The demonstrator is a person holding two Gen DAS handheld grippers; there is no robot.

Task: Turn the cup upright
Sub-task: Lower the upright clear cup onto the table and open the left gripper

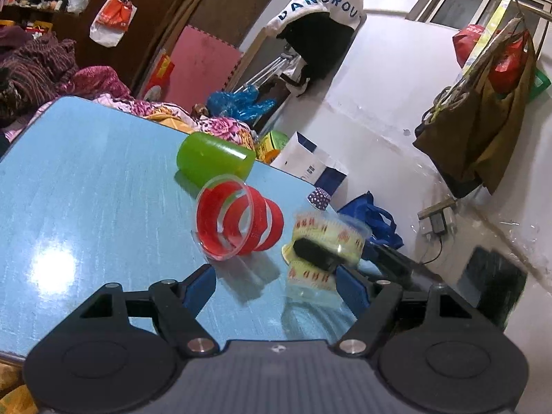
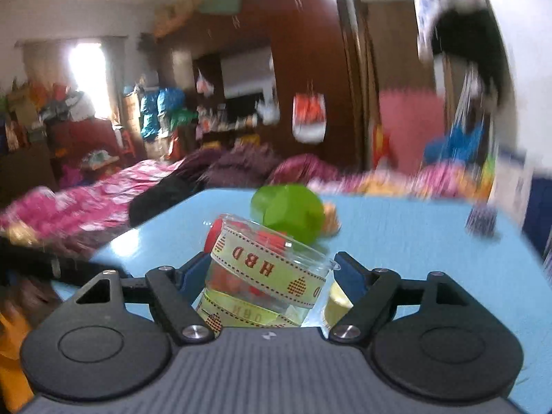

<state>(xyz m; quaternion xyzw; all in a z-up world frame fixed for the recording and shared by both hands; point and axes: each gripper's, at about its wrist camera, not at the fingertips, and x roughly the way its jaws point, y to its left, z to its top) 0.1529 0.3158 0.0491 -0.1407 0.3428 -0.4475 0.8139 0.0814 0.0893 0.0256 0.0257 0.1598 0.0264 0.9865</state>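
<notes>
Scene: a cluttered bedroom is framing a light blue table (image 1: pixel 86 179), with bedding piled behind it and bags hanging along a white wall.

Yellow-ribbon cup: a clear plastic cup wound with yellow "HBD" ribbon (image 2: pixel 265 276) is sitting between the blue pads of the right gripper (image 2: pixel 267 276), tilted, its rim pointing toward the right pad. In the left wrist view the same cup (image 1: pixel 327 238) is showing as a blur over the table's right edge, with a dark finger (image 1: pixel 315 255) lying across its side.

Right gripper: its jaws are spread about as wide as the cup; the left pad is lying against the cup wall, while a sliver of gap is showing at the right pad, so a firm pinch cannot be told.

Left gripper: the left gripper (image 1: pixel 276 286) is hovering low over the table with jaws spread wide, nothing between them.

Red-ribbon cup: a second clear cup wrapped in red ribbon (image 1: pixel 238 222) is lying on its side on the table, mouth facing the left camera, just beside the yellow one.

Green cup: a green cup (image 1: pixel 214 162) is lying on its side behind the red one, near the table's far edge.

Purple dotted cup: a small purple dotted cup (image 1: pixel 319 198) is standing at the table's right edge.
</notes>
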